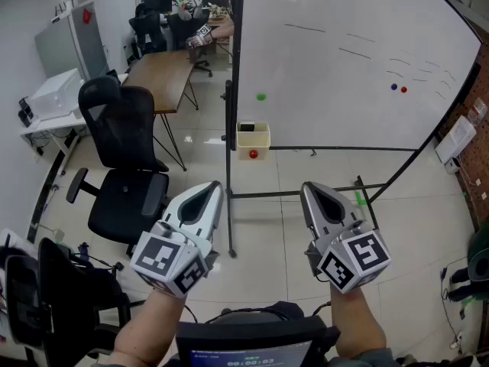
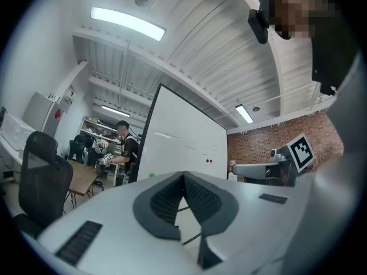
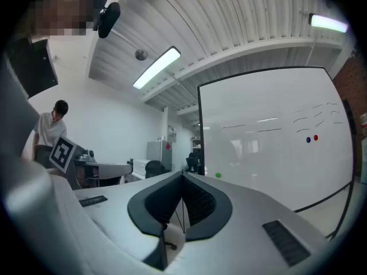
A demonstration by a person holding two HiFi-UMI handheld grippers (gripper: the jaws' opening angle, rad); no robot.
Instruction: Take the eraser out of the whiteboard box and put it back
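A cream whiteboard box hangs at the lower left edge of the whiteboard, with a red magnet on its front. The dark eraser lies in the box's open top. Both grippers are held level, low in the head view and well short of the board. My left gripper is shut with nothing in it, its tips meeting in the left gripper view. My right gripper is also shut and empty, as the right gripper view shows.
A black office chair stands left of the board's stand, with another chair at bottom left. Behind are a wooden table and a person. Green, blue and red magnets stick on the board.
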